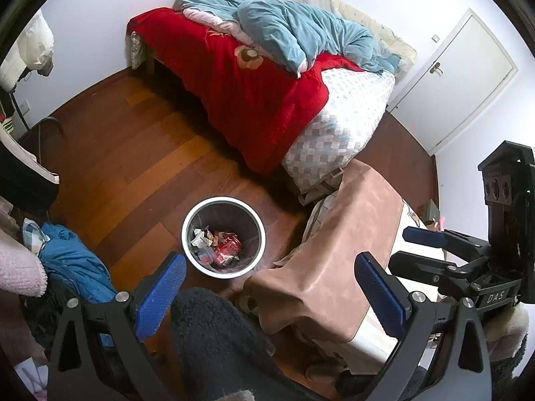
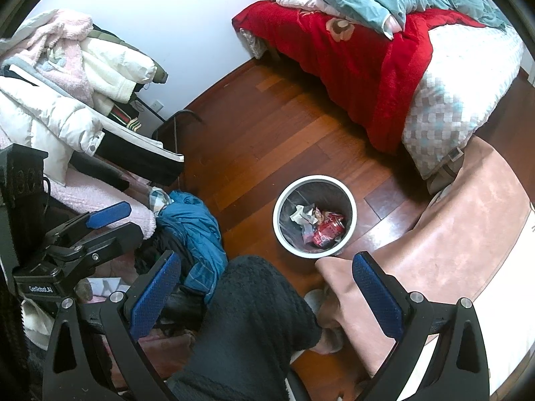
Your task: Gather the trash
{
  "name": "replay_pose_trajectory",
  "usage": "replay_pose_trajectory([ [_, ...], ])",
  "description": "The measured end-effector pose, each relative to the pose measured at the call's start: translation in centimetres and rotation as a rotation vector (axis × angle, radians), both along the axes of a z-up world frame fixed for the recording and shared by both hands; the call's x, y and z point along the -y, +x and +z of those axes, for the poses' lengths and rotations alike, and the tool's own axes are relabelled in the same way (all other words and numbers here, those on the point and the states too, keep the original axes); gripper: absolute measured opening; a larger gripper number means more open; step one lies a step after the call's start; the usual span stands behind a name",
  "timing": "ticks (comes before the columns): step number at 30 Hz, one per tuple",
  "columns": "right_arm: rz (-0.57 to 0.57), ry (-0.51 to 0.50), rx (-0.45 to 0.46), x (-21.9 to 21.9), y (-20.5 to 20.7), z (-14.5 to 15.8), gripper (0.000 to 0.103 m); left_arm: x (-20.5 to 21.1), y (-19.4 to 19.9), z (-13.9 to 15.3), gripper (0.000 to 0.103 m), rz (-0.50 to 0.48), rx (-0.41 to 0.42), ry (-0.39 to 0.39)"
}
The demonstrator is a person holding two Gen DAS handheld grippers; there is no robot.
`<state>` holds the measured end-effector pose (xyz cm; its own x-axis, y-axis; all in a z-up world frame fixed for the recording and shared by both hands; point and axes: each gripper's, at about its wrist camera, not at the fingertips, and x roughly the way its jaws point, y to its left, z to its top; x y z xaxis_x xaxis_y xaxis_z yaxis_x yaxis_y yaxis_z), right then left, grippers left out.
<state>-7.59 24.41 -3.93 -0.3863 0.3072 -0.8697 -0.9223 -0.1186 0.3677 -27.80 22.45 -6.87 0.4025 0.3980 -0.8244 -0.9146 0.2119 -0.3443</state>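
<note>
A round white-rimmed trash bin (image 1: 223,202) stands on the wooden floor and also shows in the right wrist view (image 2: 314,180). Inside it lie crumpled white paper (image 1: 201,237) and red wrappers (image 1: 229,247), also seen as red wrappers in the right wrist view (image 2: 329,230). My left gripper (image 1: 271,294) is open and empty, held high above the floor near the bin. My right gripper (image 2: 267,295) is open and empty, also high above the floor. The right gripper shows at the right of the left wrist view (image 1: 431,244), and the left gripper at the left of the right wrist view (image 2: 100,220).
A bed (image 1: 347,110) with a red blanket (image 1: 254,100) and teal duvet stands behind the bin. A pink cloth covers a table (image 1: 334,254) to the right. Piled clothes (image 2: 67,107) and a blue jacket (image 2: 197,230) lie left. A dark-trousered leg (image 2: 250,327) is below me. A white door (image 1: 461,80) is far right.
</note>
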Motion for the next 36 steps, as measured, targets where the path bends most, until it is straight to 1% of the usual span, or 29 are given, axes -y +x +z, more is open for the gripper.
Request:
replay_pose_trajectory([
  [13,0.002,-0.013,0.008,-0.29,-0.24,-0.63,0.103,-0.15,-0.24,-0.61,0.103,0.008,-0.009,-0.016],
  [36,0.001,-0.016,0.007,-0.83,-0.88,-0.86,0.103,-0.18,-0.24,-0.61,0.103,0.007,-0.006,-0.015],
])
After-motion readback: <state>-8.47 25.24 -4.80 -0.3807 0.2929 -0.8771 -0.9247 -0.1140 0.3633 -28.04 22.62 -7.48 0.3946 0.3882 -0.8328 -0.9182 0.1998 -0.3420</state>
